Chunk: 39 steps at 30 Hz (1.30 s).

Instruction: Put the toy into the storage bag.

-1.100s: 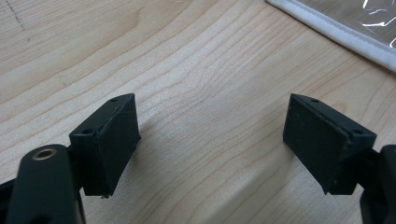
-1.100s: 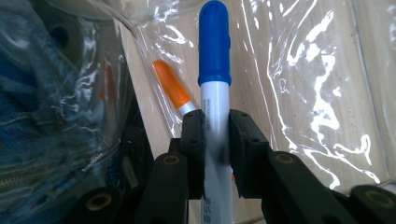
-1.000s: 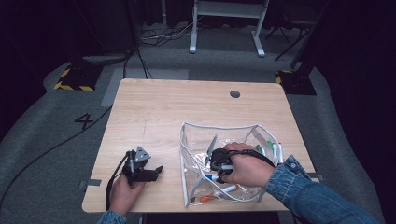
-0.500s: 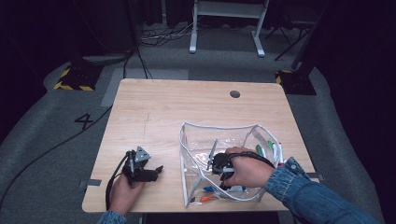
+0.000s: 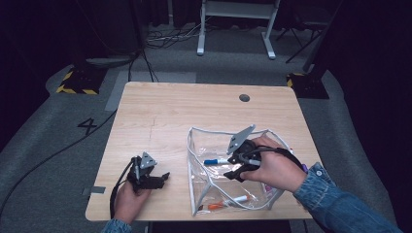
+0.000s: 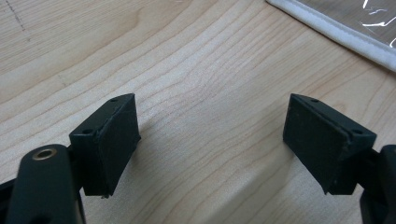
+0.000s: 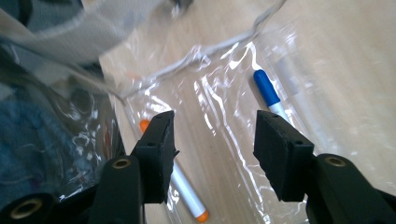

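Note:
A clear plastic pouch (image 5: pixel 272 201) with white trim stands open on the wooden table (image 5: pixel 194 111). Inside it lie a blue-capped marker (image 5: pixel 216 161) (image 7: pixel 267 88) and an orange-tipped white marker (image 5: pixel 228 201) (image 7: pixel 184 186). My right gripper (image 5: pixel 229 174) (image 7: pixel 215 126) is inside the pouch, just above its floor. Its jaws have just been opening and stand apart with nothing between them; the orange marker lies under the left jaw and the blue one beyond the right jaw. My left gripper (image 5: pixel 163 177) (image 6: pixel 210 121) rests open on bare wood left of the pouch.
The pouch's white edge (image 6: pixel 336 32) lies just ahead of the left gripper. A round cable hole (image 5: pixel 244 97) sits near the table's far edge. Beyond the table are grey carpet, cables and a white frame's feet (image 5: pixel 235 29).
The right hand has lifted and tipped inside the pouch, its grey plate now showing above. Its jaws have parted. The blue marker now shows beside it. The left hand has stayed put.

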{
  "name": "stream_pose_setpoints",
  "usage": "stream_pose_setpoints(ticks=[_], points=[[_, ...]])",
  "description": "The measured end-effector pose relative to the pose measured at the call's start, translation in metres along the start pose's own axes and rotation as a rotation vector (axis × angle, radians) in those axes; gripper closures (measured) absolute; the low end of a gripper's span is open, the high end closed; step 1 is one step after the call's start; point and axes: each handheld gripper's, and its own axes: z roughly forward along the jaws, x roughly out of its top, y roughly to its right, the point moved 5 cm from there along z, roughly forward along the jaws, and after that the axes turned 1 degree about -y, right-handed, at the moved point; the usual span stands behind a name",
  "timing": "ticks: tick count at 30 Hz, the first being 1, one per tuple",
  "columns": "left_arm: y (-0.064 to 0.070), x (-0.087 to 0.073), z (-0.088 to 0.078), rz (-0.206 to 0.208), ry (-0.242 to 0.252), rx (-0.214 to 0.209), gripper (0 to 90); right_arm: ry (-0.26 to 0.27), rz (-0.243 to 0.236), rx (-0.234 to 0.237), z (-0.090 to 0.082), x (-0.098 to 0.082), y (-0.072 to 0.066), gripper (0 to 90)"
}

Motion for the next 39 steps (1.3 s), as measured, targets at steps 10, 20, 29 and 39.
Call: stream_pose_setpoints(ticks=[10,20,29,39], points=[[0.0,0.0,0.0,0.003,-0.001,0.001,18.8,0.163,0.095,-0.104,-0.059,-0.017,0.018,50.5],[0.0,0.0,0.0,0.008,-0.003,0.003,18.8,0.238,0.231,-0.194,-0.101,-0.065,0.043,51.8],[0.0,0.0,0.0,0.007,-0.004,0.0,18.8,0.27,0.351,-0.265,-0.121,-0.113,0.062,52.0],[0.0,0.0,0.0,0.007,-0.004,0.0,18.8,0.236,0.478,-0.321,-0.123,-0.164,0.082,52.6]])
